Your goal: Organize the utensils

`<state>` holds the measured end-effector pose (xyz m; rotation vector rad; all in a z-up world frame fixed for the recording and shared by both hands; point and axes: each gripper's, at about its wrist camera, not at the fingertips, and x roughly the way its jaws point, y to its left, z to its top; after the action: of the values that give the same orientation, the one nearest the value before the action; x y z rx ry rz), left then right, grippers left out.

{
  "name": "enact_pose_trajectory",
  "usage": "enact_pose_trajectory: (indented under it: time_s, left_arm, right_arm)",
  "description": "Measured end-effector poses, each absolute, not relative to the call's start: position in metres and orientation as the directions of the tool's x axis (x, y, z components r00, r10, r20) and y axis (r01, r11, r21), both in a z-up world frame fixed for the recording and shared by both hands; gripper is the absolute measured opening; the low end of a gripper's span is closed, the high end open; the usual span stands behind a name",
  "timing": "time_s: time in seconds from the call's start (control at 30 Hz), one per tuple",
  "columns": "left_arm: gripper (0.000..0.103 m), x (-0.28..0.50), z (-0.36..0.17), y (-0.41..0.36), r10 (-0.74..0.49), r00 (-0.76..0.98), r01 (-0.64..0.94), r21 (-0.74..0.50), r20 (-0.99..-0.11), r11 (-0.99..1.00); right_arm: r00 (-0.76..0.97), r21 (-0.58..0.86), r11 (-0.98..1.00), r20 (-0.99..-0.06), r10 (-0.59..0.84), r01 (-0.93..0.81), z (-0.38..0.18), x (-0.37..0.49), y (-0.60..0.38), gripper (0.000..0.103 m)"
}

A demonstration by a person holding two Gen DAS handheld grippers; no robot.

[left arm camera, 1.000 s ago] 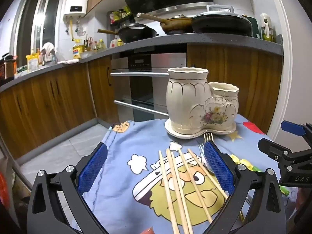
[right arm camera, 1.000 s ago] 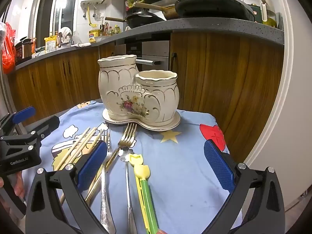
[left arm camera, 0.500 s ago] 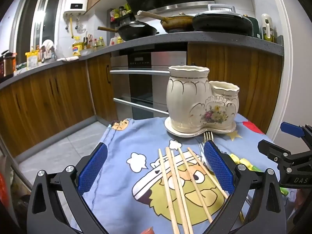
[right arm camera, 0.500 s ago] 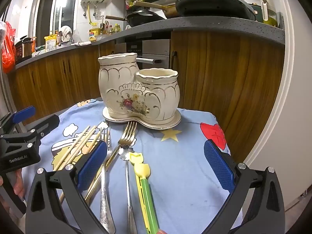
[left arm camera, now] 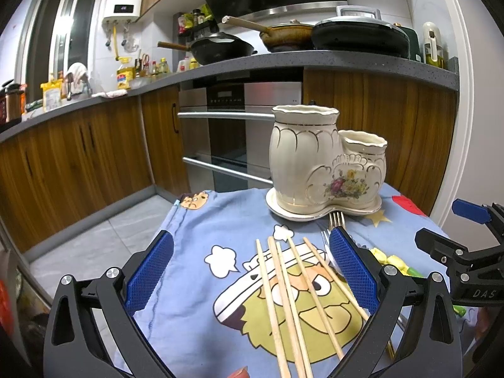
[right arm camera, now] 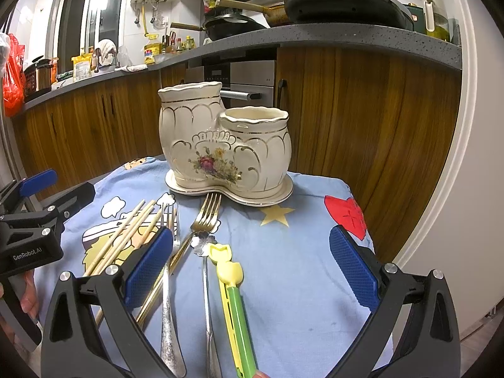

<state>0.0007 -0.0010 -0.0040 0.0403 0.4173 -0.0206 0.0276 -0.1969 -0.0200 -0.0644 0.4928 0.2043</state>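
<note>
A cream ceramic utensil holder (left arm camera: 324, 163) with two cups stands on its saucer at the far side of the small table; it also shows in the right wrist view (right arm camera: 223, 145). Several wooden chopsticks (left arm camera: 293, 296) lie on the blue cartoon cloth between the fingers of my open, empty left gripper (left arm camera: 252, 271). My right gripper (right arm camera: 252, 267) is open and empty above a green and yellow utensil (right arm camera: 236, 302), a gold fork (right arm camera: 201, 223), a silver fork (right arm camera: 168, 289) and a silver spoon (right arm camera: 206, 286). The chopsticks (right arm camera: 126, 239) lie left of them.
The blue cloth (right arm camera: 299, 252) covers the table, whose edges drop off on the left and right. Wooden cabinets (left arm camera: 78, 157), an oven (left arm camera: 226, 138) and a counter with pans (left arm camera: 315, 34) stand behind. The left gripper (right arm camera: 34, 236) shows at the left edge of the right wrist view.
Both grippers have drifted slightly; the holder sits a little higher in both views. Nothing was taken hold of or let go.
</note>
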Motion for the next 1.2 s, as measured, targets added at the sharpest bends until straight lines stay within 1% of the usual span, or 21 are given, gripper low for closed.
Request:
enact_pose_trajectory:
  time_s: [1.2]
  left_arm:
    - [0.098,0.0038,-0.0077,-0.002,-0.012,0.912,0.028,0.034,-0.411,0.999]
  right_arm:
    - [0.857,-0.021,0.978,-0.486,0.173,-0.209,-0.0231,0.0278,-0.1951,0.098]
